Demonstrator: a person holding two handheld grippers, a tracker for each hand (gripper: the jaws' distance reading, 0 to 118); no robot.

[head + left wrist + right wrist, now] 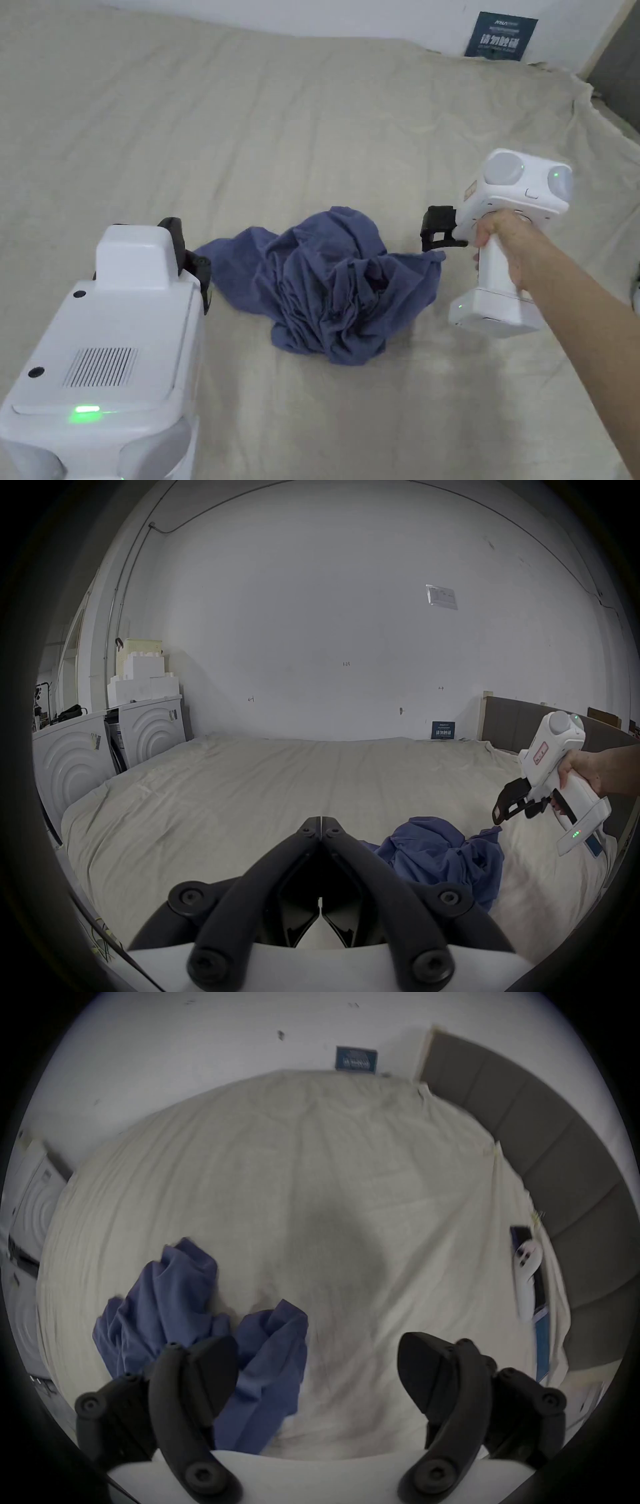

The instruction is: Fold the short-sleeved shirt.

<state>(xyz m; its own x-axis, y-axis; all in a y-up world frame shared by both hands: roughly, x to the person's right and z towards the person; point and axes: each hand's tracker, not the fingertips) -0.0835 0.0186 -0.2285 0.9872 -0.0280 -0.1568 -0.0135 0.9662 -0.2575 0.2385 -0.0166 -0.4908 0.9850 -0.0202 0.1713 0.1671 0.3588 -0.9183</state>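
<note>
Blue shirt (331, 284) is lying crumpled mid-bed (312, 112), nothing folded; left tool (321, 828) is sitting pinched together, right tool (317, 1366) gaping apart.

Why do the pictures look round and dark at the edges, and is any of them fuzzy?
Both gripper views bend through a fisheye lens, with black corners; the right gripper view is smeared, blurring the blue shirt and casting a soft shadow on the sheet; the head view is sharp and evenly lit.
</note>
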